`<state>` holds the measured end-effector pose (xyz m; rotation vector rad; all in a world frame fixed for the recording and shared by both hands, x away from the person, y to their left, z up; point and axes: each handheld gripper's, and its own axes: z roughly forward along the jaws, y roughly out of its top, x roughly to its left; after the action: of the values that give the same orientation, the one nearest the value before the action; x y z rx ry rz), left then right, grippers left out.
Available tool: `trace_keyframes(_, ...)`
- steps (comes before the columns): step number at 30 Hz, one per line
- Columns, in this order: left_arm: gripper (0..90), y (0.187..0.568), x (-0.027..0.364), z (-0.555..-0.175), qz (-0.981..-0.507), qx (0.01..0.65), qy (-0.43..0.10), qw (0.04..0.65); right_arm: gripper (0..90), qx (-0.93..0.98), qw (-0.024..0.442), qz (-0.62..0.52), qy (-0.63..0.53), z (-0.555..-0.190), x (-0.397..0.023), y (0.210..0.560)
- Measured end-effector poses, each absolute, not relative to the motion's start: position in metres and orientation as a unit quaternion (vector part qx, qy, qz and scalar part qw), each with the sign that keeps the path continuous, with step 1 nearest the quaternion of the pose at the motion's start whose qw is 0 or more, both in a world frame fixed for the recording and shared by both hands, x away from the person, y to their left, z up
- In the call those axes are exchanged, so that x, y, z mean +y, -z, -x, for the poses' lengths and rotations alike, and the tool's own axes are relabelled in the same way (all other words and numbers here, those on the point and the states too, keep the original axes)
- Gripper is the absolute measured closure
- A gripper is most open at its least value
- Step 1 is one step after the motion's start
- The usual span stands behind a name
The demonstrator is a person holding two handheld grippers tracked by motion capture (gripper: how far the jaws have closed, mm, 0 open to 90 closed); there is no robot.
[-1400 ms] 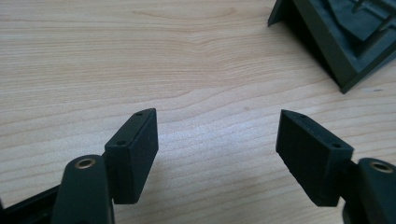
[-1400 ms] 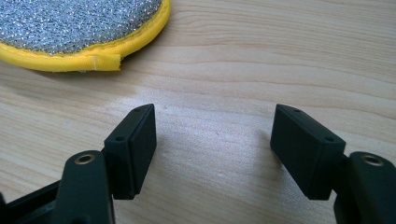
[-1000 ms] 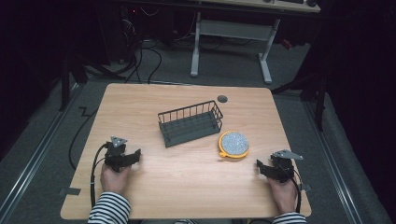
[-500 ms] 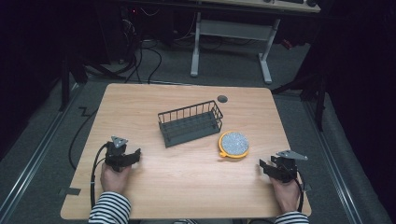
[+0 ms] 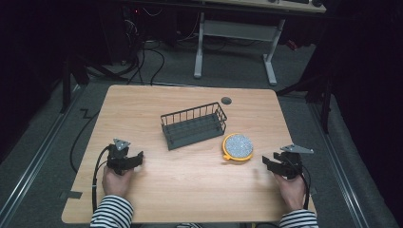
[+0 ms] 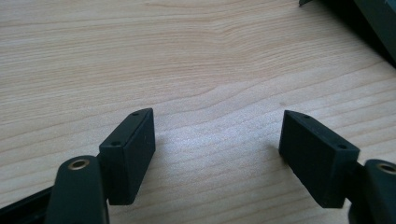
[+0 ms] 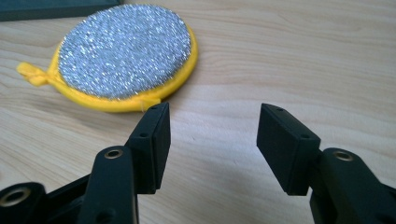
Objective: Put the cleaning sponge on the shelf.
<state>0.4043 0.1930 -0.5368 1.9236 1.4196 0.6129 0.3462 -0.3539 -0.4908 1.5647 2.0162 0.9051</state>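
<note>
While my right gripper [image 5: 270, 164] sits at the lower right of the high view, jaws apart with nothing between them and just now closing a little, I judge this the approach step: going for the round yellow scrubber [image 5: 237, 147], flat on the table [image 5: 190, 190] at frame centre-right, just beside the wire basket [image 5: 193, 124]. In the right gripper view the scrubber [image 7: 123, 58] lies upper left, just ahead of my jaws. Next move: push forward, straddle its rim, pinch. My left gripper [image 5: 138, 158], lower left, rests low, jaws wide, empty.
</note>
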Motion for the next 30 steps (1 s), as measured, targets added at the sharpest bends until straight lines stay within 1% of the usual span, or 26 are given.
trace_keyframes(4,27.5,0.537,0.193,-0.404,-0.736,0.543,-0.234,0.330,47.5,0.734,0.206,-0.553,-0.336,-0.354,-0.348,0.483)
trace_keyframes(11,27.5,0.537,0.193,-0.404,-0.736,0.543,-0.234,0.330,47.2,0.741,0.202,-0.540,-0.345,-0.367,-0.338,0.474)
trace_keyframes(18,27.4,0.537,0.193,-0.404,-0.736,0.542,-0.234,0.330,46.4,0.751,0.182,-0.541,-0.332,-0.386,-0.330,0.467)
trace_keyframes(20,27.3,0.537,0.193,-0.404,-0.736,0.542,-0.234,0.330,44.6,0.753,0.183,-0.546,-0.320,-0.393,-0.327,0.465)
trace_keyframes(21,27.2,0.537,0.193,-0.404,-0.736,0.542,-0.234,0.330,42.2,0.749,0.185,-0.553,-0.315,-0.399,-0.326,0.464)
trace_keyframes(24,27.2,0.537,0.193,-0.404,-0.736,0.542,-0.234,0.330,40.9,0.747,0.180,-0.561,-0.308,-0.405,-0.325,0.465)
trace_keyframes(25,27.2,0.537,0.193,-0.404,-0.736,0.542,-0.234,0.330,39.2,0.751,0.173,-0.565,-0.296,-0.411,-0.323,0.464)
trace_keyframes(27,27.2,0.537,0.193,-0.404,-0.736,0.542,-0.234,0.330,39.1,0.753,0.156,-0.569,-0.292,-0.417,-0.322,0.465)
trace_keyframes(30,27.2,0.537,0.193,-0.404,-0.736,0.542,-0.234,0.330,39.2,0.761,0.150,-0.566,-0.280,-0.425,-0.319,0.466)
